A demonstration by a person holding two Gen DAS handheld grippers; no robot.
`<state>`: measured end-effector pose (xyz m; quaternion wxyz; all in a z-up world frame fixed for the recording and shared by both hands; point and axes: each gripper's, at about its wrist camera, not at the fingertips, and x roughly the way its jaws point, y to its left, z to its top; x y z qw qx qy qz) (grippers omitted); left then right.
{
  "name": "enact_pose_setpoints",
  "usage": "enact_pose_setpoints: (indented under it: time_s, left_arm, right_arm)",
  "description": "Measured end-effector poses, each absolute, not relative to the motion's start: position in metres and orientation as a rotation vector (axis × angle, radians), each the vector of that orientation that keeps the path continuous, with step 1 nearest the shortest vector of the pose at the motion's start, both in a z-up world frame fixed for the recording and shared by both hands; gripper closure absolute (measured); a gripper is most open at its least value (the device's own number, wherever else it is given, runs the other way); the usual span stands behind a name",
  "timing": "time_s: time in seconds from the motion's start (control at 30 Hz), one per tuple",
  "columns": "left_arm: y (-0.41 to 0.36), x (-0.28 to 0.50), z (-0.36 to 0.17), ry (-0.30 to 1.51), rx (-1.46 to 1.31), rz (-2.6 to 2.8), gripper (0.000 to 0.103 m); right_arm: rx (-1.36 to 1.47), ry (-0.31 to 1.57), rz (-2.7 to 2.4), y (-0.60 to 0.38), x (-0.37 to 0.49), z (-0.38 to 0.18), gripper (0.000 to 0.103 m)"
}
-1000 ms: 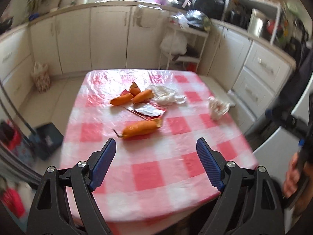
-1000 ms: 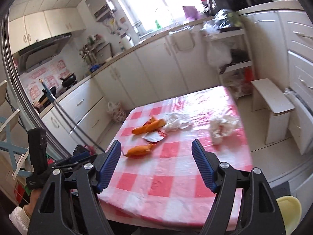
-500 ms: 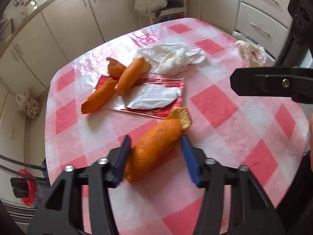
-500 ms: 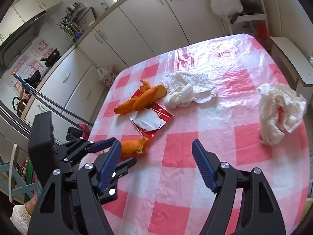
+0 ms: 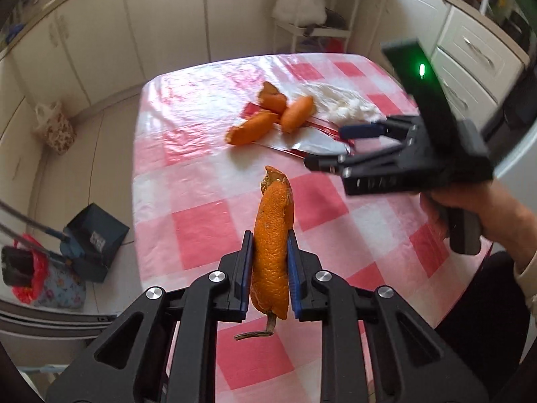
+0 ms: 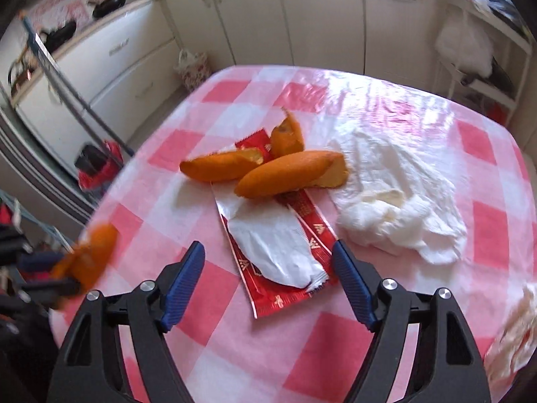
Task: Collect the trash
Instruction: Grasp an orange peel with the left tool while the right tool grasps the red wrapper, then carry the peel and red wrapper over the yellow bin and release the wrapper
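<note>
Blur smears crumpled paper (image 6: 513, 329) at rt edge. Our left gripper (image 5: 268, 265) just clamped orange peel (image 5: 273, 252) (off checked tablecloth (image 5: 201, 231)); right gripper (image 6: 268, 278) gapes over red wrapper (image 6: 285, 262). Kitchen cabinets (image 5: 100, 33) behind.

We see the right gripper (image 6: 268, 280) with jaws wide, opening further, astride the near end of a red wrapper (image 6: 285, 252) on the checked tablecloth (image 6: 335, 352). Orange peels (image 6: 288, 173) lie beyond; crumpled tissue (image 6: 396, 211) right; blurred peel (image 6: 92, 257) far left
</note>
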<state>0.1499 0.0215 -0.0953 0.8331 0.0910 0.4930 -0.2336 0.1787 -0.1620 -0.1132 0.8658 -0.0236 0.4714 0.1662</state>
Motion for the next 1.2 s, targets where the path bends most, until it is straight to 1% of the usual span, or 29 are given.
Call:
enact_pose_setpoints:
  time_s: [0.07, 0.1, 0.13, 0.2, 0.23, 0.3, 0.33, 0.37, 0.4, 0.53, 0.63, 0.77, 0.83, 0.9, 1.07, 1.2]
  left_arm:
    - [0.027, 0.152, -0.093, 1.039, 0.172, -0.477, 0.085]
    - [0.027, 0.153, -0.091, 1.034, 0.166, -0.474, 0.085]
    - [0.027, 0.153, -0.089, 1.028, 0.160, -0.473, 0.084]
    - [0.025, 0.154, -0.085, 1.017, 0.150, -0.476, 0.084]
    - [0.024, 0.154, -0.085, 1.016, 0.150, -0.477, 0.084]
    - [0.022, 0.155, -0.085, 1.015, 0.153, -0.475, 0.084]
    - [0.022, 0.155, -0.085, 1.016, 0.154, -0.475, 0.084]
    - [0.021, 0.156, -0.086, 1.015, 0.153, -0.474, 0.084]
    - [0.021, 0.156, -0.086, 1.014, 0.151, -0.473, 0.084]
    - [0.024, 0.157, -0.085, 1.016, 0.128, -0.467, 0.084]
    - [0.028, 0.158, -0.080, 1.014, 0.074, -0.483, 0.084]
    - [0.027, 0.153, -0.075, 1.009, 0.027, -0.509, 0.084]
    - [0.024, 0.146, -0.072, 1.003, 0.001, -0.520, 0.084]
    - [0.022, 0.136, -0.069, 0.992, -0.019, -0.532, 0.084]
    - [0.015, 0.107, -0.066, 0.974, -0.047, -0.560, 0.084]
    - [0.009, 0.089, -0.066, 0.963, -0.054, -0.580, 0.084]
  right_arm:
    - [-0.138, 0.962, 0.347, -0.151, 0.177, -0.116, 0.025]
    - [-0.127, 0.963, 0.351, -0.151, 0.178, -0.116, 0.027]
    - [-0.125, 0.958, 0.346, -0.152, 0.178, -0.115, 0.031]
    - [-0.117, 0.957, 0.354, -0.155, 0.177, -0.111, 0.058]
    - [-0.115, 0.958, 0.357, -0.156, 0.177, -0.111, 0.064]
    - [-0.119, 0.956, 0.354, -0.161, 0.174, -0.112, 0.084]
    - [-0.116, 0.959, 0.353, -0.163, 0.173, -0.112, 0.088]
    - [-0.111, 0.962, 0.354, -0.165, 0.173, -0.110, 0.095]
    - [-0.100, 0.967, 0.358, -0.167, 0.170, -0.110, 0.098]
    - [-0.007, 0.989, 0.411, -0.173, 0.161, -0.104, 0.100]
    - [0.117, 0.950, 0.438, -0.189, 0.141, -0.084, 0.100]
    - [-0.072, 0.900, 0.295, -0.191, 0.102, -0.073, 0.100]
    - [-0.032, 0.894, 0.278, -0.203, 0.089, -0.070, 0.100]
    - [0.070, 0.861, 0.270, -0.222, 0.078, -0.060, 0.100]
    - [0.457, 0.747, 0.329, -0.278, 0.055, -0.041, 0.100]
    - [0.570, 0.678, 0.349, -0.296, 0.028, -0.028, 0.100]
